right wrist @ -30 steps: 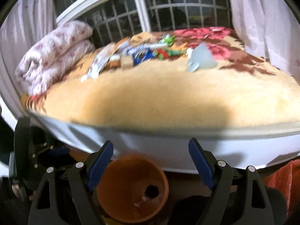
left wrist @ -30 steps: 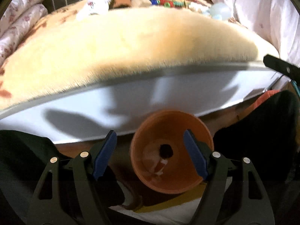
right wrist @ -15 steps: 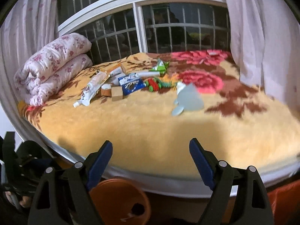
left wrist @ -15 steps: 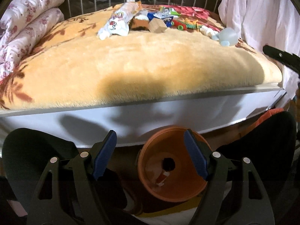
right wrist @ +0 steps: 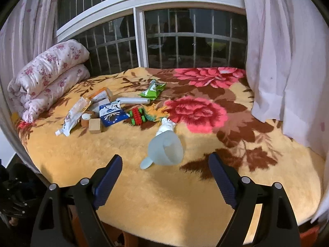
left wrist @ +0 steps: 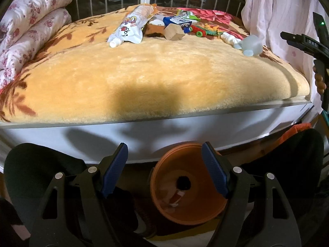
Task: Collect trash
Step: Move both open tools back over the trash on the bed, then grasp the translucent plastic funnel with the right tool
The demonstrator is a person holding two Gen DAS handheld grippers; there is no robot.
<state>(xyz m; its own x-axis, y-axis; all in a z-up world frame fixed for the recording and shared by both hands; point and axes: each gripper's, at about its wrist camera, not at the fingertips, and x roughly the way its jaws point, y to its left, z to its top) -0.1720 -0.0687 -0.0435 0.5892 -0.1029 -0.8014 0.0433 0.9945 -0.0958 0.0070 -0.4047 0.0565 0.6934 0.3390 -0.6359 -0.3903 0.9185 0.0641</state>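
My left gripper [left wrist: 164, 165] and right gripper [right wrist: 165, 178] both gape empty. One orange pot [left wrist: 188, 187] sits below the left; one pale scoop [right wrist: 164, 151] lies ahead of the right, litter [right wrist: 112, 113] beyond.

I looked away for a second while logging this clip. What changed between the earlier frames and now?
The right gripper rose from beside the orange pot to above the blanket, now facing the translucent cup. The left gripper lifted slightly. Both stayed open and empty; the litter on the bed did not move.
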